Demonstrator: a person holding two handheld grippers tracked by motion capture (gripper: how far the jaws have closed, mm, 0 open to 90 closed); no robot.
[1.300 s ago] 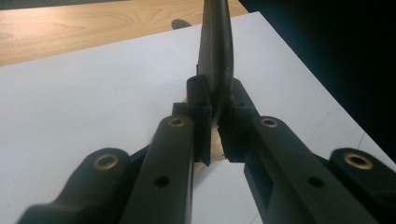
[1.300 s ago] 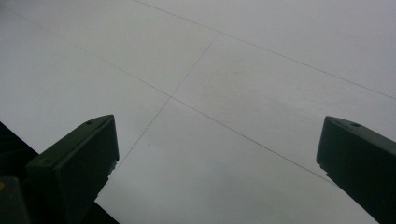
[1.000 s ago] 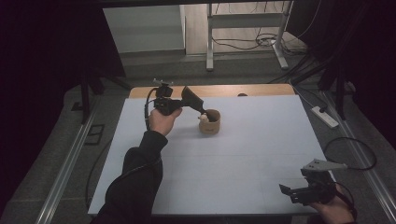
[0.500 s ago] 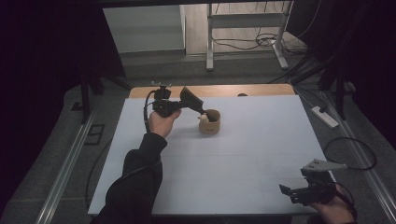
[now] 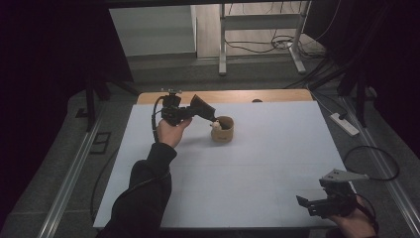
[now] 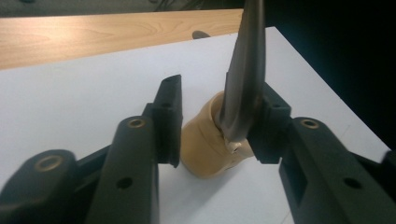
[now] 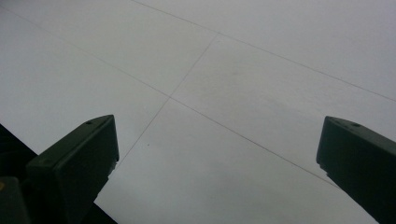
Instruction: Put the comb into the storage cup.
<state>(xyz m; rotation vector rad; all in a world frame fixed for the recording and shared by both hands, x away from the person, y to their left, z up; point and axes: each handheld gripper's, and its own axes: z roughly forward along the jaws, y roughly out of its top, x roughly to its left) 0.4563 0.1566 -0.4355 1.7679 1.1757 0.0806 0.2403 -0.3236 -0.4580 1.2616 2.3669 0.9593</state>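
Observation:
A small tan cup (image 5: 223,133) stands on the white table toward the far side, with a pale bit (image 5: 216,125) at its rim. My left gripper (image 5: 210,115) reaches over it from the left. In the left gripper view the cup (image 6: 203,144) sits just beyond the jaws. A dark flat thing (image 6: 245,70) stands upright with its tip in the cup. My left gripper (image 6: 219,100) has just been opening. The dark thing is between the jaws, resting against the right one, with a gap to the left one. My right gripper (image 5: 304,204) hovers open and empty at the near right corner, over bare table in its own view (image 7: 217,135).
The white table sheet (image 5: 267,158) covers a wooden top, which shows as a strip (image 5: 247,95) along the far edge. On the floor are a power strip (image 5: 344,124) at the right, loose cables, and metal frame legs (image 5: 221,44) behind the table.

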